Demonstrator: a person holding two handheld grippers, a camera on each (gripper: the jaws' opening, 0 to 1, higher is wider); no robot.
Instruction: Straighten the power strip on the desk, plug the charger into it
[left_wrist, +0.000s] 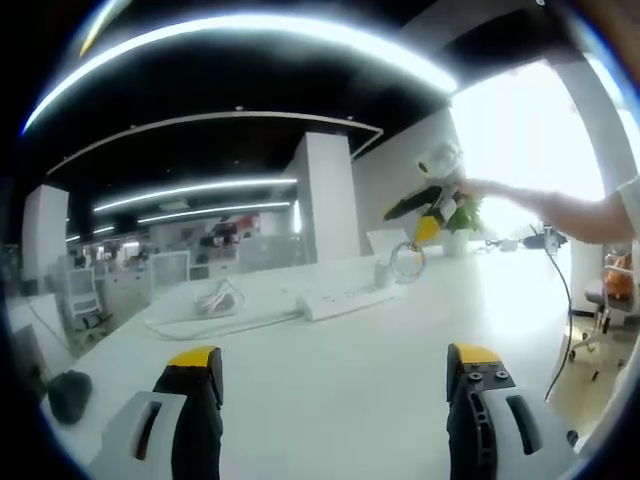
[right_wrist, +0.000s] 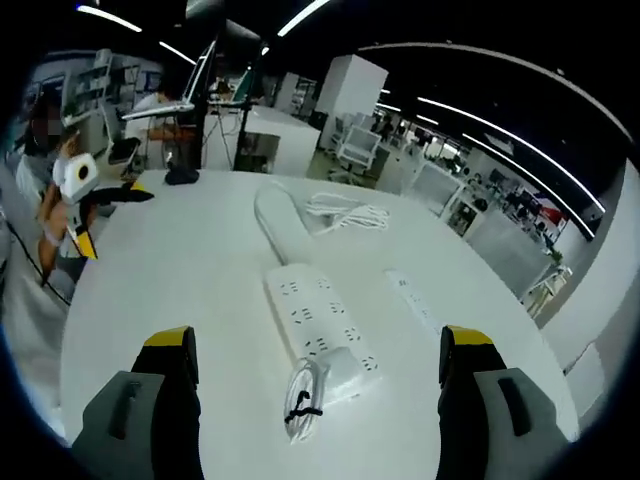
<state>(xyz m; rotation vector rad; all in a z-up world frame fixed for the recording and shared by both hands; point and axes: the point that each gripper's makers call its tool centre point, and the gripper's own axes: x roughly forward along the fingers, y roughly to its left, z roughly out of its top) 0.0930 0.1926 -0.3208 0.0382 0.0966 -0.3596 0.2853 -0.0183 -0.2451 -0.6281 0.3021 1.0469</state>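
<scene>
**White power strip lies askew on a white desk, both grippers waiting above it**

White covers nearly everything here: a broad white desk (right_wrist: 180, 290) in a dim open-plan office, with a white power strip (right_wrist: 318, 318) lying on it at a slant. In the right gripper view the strip runs away from the camera, angled up and to the left, and its thick white cable (right_wrist: 275, 215) leads on toward a loose coil of cord (right_wrist: 345, 212) farther back. At the strip's near end rests a white charger (right_wrist: 345, 378), with its thin cable bundled in a small tied loop (right_wrist: 300, 400) just beside it. A second, slimmer strip (right_wrist: 415, 295) lies to the right, apart from the first.

The right gripper (right_wrist: 315, 345) hangs above the desk, yellow-tipped jaws spread wide and holding nothing, with the strip's near end between them. The left gripper (left_wrist: 335, 360) is also spread wide and empty, low over bare desk; in its view the power strip (left_wrist: 340, 298) sits well ahead.

Straightening appears to be the step in hand, not yet begun. To do it well, one gripper would likely press or pinch the strip's body near one end while the other nudges the far end round, slowly, since the stiff cable may pull it back. The charger resting against the strip could slide off, so moving it aside first seems wise.
</scene>
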